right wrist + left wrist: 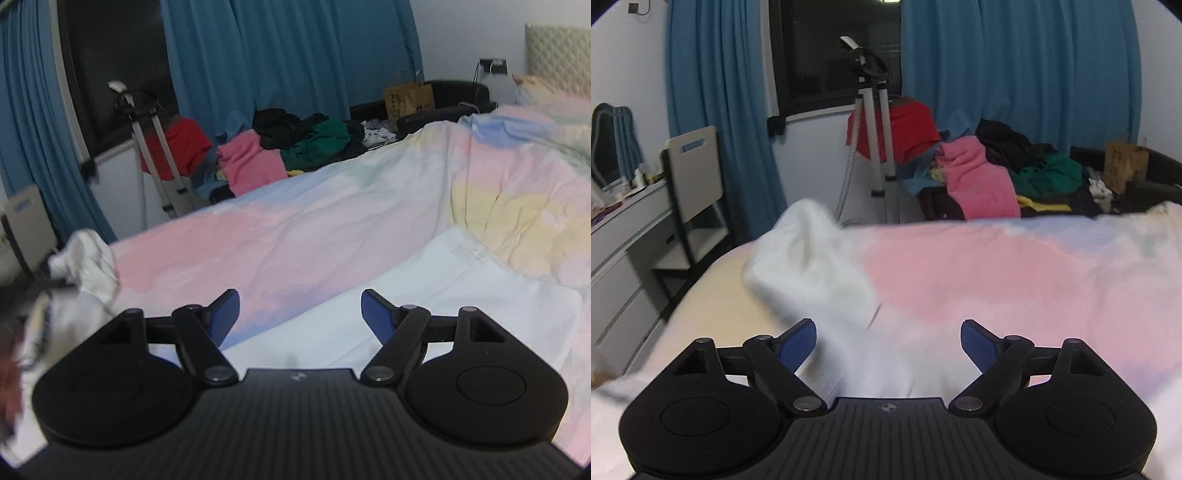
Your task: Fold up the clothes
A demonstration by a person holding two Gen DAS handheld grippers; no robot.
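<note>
Showing bedspread (332,221) lying broad and open beyond both tools; left gripper (888,343) and right gripper (300,314) spread wide, empty, above white garment (812,258).

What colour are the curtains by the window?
Blue curtains, clearest in the left wrist view.

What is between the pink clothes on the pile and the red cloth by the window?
In the left wrist view, the white legs of a garment steamer stand rise between the red cloth and the pink garment.
</note>
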